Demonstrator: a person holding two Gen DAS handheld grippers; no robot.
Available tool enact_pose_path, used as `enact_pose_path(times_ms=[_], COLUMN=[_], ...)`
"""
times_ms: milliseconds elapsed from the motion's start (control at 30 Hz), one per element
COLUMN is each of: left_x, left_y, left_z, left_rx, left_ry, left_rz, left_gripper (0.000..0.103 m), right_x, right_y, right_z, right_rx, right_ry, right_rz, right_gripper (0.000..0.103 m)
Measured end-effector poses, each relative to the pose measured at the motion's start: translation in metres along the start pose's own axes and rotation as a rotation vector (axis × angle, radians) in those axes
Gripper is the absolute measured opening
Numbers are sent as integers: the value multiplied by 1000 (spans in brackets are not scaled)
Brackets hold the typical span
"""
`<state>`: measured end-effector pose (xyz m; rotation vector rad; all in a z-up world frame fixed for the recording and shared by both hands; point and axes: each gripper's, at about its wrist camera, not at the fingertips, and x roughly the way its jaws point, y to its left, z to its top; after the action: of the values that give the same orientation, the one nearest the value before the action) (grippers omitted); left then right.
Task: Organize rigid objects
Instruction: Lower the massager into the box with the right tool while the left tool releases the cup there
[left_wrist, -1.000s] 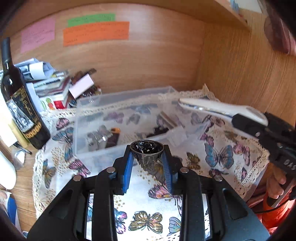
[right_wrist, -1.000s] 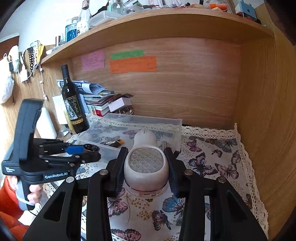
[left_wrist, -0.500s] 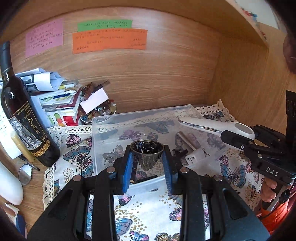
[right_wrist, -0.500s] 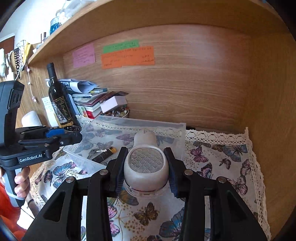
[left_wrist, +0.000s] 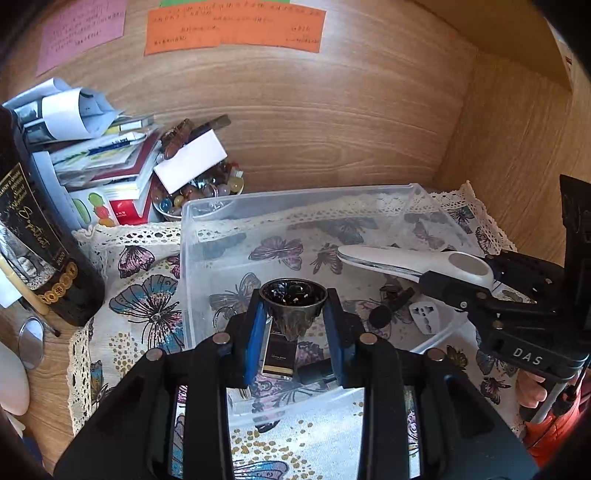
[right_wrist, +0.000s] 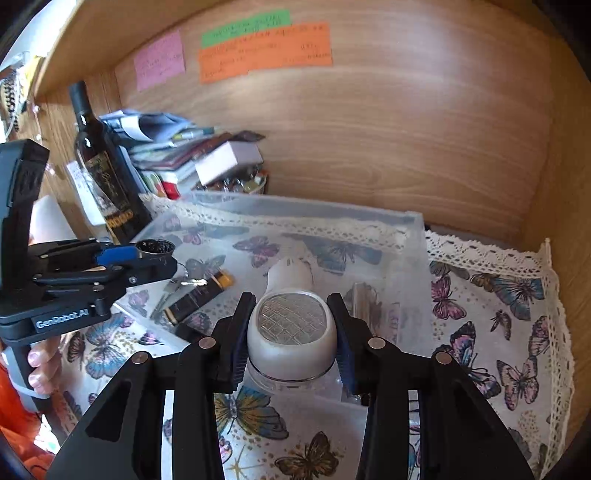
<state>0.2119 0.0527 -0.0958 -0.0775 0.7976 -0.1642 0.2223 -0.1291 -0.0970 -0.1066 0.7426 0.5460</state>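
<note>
Two loaded tools over clear bin (left_wrist: 295, 195)

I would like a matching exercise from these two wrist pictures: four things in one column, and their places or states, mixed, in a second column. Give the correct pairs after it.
Things:
1. small metal cup
2. white lint shaver
3. wine bottle
4. orange note

Places or states:
A. stuck on the wooden back wall
B. clamped in the right gripper
C. standing upright beside the clear plastic box
D. clamped in the left gripper

Pairs: 1-D, 2-B, 3-C, 4-A
</note>
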Motion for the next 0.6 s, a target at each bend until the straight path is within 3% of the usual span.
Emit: enact_pose_path(times_ms=[333, 600], left_x=[9, -18], left_y=[3, -8], left_z=[-2, -1], left_rx=[-11, 22], left_ry=[26, -47], left_rz=[-9, 15], left_gripper=[34, 41], right_x=[10, -19], right_y=[-1, 1], right_z=[-2, 1], right_rx=[-16, -13], right_ry=[21, -58], right_rz=[-54, -62], right_gripper=[37, 37])
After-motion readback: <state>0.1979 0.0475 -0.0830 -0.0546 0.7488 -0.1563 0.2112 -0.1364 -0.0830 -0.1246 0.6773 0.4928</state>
